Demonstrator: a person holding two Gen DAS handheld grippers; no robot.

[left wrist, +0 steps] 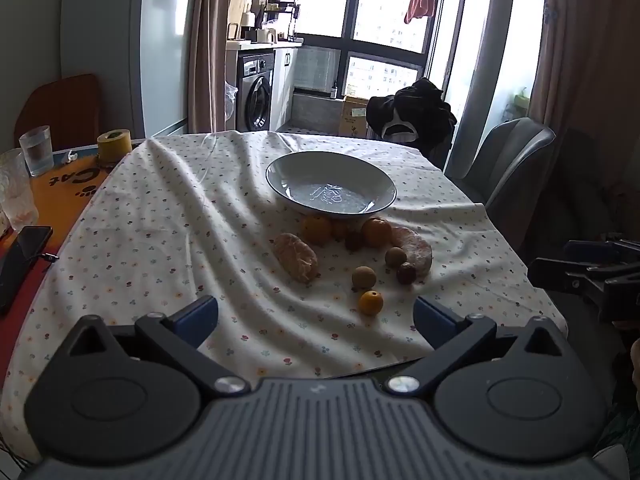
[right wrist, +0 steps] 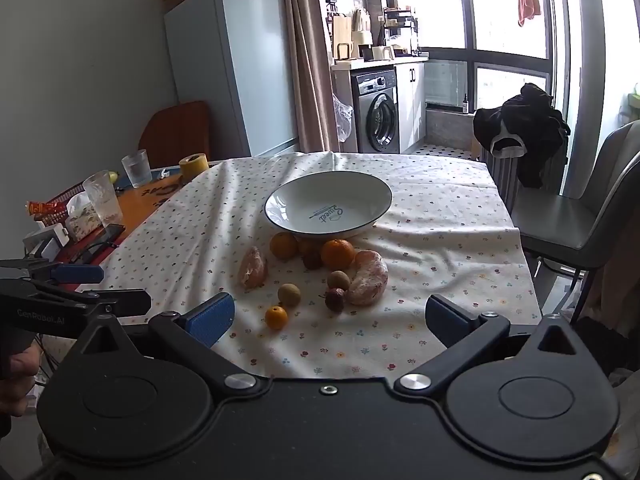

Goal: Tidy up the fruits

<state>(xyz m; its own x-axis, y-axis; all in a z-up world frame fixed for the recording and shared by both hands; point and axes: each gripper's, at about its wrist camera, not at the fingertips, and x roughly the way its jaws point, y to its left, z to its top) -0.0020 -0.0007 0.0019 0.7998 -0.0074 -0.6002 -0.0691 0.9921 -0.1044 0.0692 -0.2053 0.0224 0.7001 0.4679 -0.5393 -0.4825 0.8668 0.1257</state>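
Both grippers hang back over the near edge of the worktop (right wrist: 440, 208), which wears a flower-dotted cloth (left wrist: 168, 216). The left gripper (left wrist: 316, 316) has its jaws spread wide with nothing between them; the right gripper (right wrist: 330, 318) is the same, jaws wide apart and empty.

In the right wrist view the white bowl (right wrist: 292, 204), dark-rimmed with blue lettering inside, sits at centre, holding no fruit. The fruits lie loose on the cloth at the bowl's 6 o'clock. Two oranges, one (right wrist: 283, 245) at left and one (right wrist: 338, 254) at right, rest right against the bowl's near rim. A peeled citrus piece (right wrist: 253, 268) lies at 7 o'clock of the bowl, and a bigger peeled piece (right wrist: 367, 278) at 5 o'clock. Between them sit two small brown round fruits (right wrist: 289, 294) (right wrist: 338, 280), and a dark reddish one (right wrist: 335, 300) touches the bigger peeled piece. Nearest the jaws, apart from the rest, is a small orange fruit (right wrist: 276, 317).

At the cloth's 10 o'clock stand a glass of water (right wrist: 137, 168) and a yellow tape roll (right wrist: 193, 165).
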